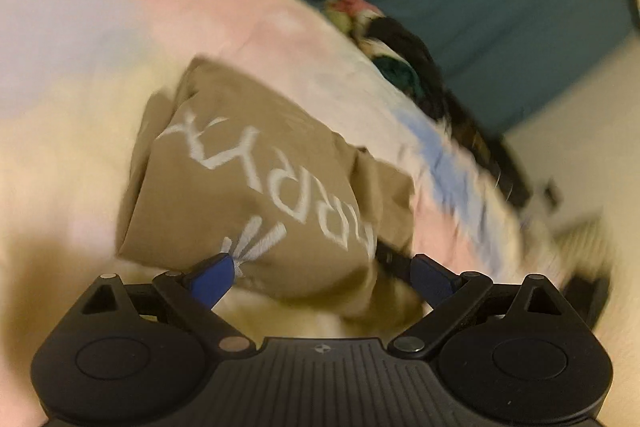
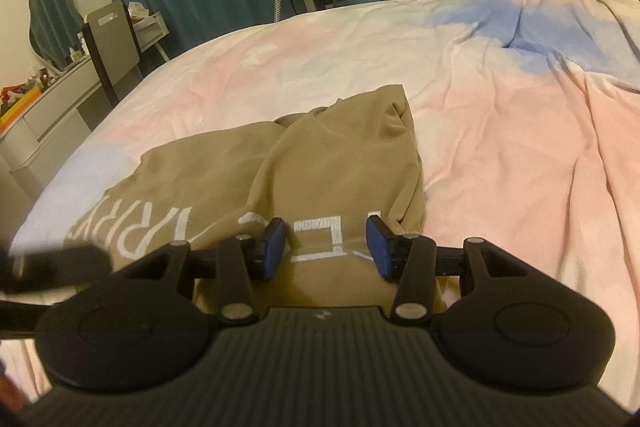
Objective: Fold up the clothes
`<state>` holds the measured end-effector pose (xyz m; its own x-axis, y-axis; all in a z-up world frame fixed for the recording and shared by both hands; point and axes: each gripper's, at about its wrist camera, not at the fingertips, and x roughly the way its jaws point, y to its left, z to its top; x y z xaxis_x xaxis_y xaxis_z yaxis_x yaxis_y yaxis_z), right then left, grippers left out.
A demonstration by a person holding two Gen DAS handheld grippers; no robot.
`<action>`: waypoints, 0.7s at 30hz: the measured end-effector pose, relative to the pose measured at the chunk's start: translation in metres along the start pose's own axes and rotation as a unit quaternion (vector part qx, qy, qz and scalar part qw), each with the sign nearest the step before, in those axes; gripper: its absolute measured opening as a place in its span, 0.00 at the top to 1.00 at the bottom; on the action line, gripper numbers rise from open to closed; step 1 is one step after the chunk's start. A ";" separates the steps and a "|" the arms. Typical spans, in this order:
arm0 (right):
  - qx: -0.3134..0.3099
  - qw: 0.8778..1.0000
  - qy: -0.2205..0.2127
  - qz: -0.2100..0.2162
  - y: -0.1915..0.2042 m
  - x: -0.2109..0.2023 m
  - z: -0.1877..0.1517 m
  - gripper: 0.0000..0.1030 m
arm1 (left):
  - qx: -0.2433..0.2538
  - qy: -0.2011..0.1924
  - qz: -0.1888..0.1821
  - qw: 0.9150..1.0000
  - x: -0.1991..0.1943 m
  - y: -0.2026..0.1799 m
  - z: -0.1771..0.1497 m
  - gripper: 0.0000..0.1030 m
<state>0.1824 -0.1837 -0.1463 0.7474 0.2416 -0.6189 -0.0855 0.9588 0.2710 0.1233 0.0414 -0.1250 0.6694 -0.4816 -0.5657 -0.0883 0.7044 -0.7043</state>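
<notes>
Only right view sharp: tan shirt (image 2: 280, 167) between both spread hand-held grippers (image 2: 326, 247).

White embroidered capitals run across the tan garment (image 1: 260, 163). In the left wrist view the letters stand upside down and blurred; "RRY" can be made out in the middle of the cloth, and the letters at either end are too smeared to tell. In the right wrist view the same garment (image 2: 248, 171) shows "RRY" at its near left edge, partly cut off, and near the middle an angular shape like an "L" or "C" that cannot be read for certain.
</notes>
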 end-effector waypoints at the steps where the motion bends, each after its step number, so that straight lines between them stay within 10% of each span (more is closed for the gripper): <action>1: -0.001 1.000 0.000 -0.001 0.000 0.000 0.000 0.54 | -0.027 -0.003 -0.011 1.000 0.001 0.007 0.002 0.08; 6: -0.003 1.000 -0.003 -0.005 0.001 0.001 -0.001 0.54 | -0.120 0.026 -0.050 0.991 -0.004 0.027 -0.007 0.08; 12: -0.009 1.000 -0.007 -0.008 0.003 0.002 -0.003 0.54 | -0.136 0.016 -0.004 0.991 0.009 0.034 -0.005 0.09; 21: 0.039 0.999 -0.019 -0.009 0.001 -0.014 0.004 0.52 | -0.176 -0.034 0.005 0.984 0.004 0.051 0.003 0.46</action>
<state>0.1743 -0.1869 -0.1346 0.7727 0.2178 -0.5962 -0.0212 0.9476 0.3187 0.1233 0.0772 -0.1619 0.7141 -0.4304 -0.5521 -0.3373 0.4795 -0.8101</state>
